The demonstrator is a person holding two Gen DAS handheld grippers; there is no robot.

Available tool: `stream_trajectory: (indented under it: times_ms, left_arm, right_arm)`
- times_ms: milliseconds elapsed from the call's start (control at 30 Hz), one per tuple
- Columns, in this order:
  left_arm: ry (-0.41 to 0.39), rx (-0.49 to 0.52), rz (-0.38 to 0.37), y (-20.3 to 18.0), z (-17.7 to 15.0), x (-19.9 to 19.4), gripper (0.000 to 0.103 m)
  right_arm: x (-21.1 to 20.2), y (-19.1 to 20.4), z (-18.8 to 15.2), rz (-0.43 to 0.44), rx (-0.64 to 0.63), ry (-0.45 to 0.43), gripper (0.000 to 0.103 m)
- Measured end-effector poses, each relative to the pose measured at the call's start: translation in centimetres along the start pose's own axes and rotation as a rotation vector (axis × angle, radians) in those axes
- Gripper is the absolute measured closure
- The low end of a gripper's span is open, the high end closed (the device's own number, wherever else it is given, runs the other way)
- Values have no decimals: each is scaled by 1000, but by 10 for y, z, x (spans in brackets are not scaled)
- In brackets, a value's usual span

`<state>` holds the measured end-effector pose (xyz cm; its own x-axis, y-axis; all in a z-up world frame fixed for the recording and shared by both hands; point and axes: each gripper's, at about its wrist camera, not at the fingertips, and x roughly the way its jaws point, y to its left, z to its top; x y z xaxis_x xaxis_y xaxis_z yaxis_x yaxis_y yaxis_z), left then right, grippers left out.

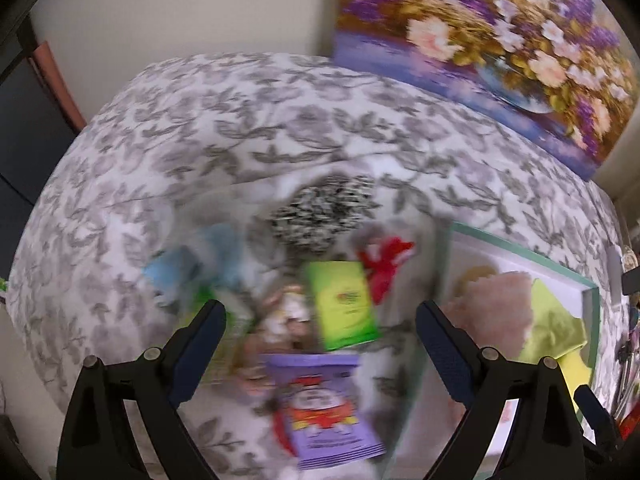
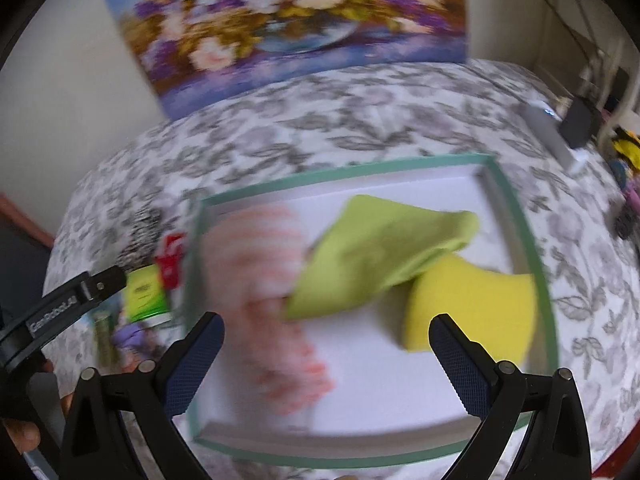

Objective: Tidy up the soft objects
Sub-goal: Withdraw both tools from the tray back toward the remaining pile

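A white cloth printed with grey leaves and flowers (image 1: 280, 120) covers the surface across the middle of both views. At its far edge stands an unframed canvas painting of pink, white and purple flowers (image 2: 288, 20), at one o'clock in the left wrist view and twelve o'clock in the right, against a plain cream wall (image 1: 180, 12). At two o'clock in the right wrist view lies a blurred grey slab-shaped device (image 2: 550, 136).
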<state>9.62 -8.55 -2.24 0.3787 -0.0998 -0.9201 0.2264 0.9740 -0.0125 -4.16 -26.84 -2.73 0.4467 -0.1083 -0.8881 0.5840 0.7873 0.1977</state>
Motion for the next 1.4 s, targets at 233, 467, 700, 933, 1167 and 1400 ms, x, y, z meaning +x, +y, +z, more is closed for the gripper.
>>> stream_trajectory:
  times_ms: [233, 467, 700, 933, 1167, 1400]
  left_arm:
    - [-50, -30, 65, 43, 1, -22, 7]
    - [-43, -71, 53, 80, -5, -28, 7]
    - [-17, -137, 63, 119, -12, -22, 7]
    - [28, -243, 19, 146, -15, -14, 7]
    - [54, -251, -2, 144, -15, -8, 7]
    - [112, -192, -8, 128, -19, 12, 7]
  right_arm:
    - [7, 56, -14, 54, -73, 23, 0]
    - [13, 93, -23, 73, -159, 46, 0]
    - [20, 118, -30, 92, -201, 66, 0]
    - [29, 141, -41, 97, -264, 100, 0]
    - [42, 149, -49, 85, -292, 132, 0]
    - [56, 153, -57, 69, -321, 172, 0]
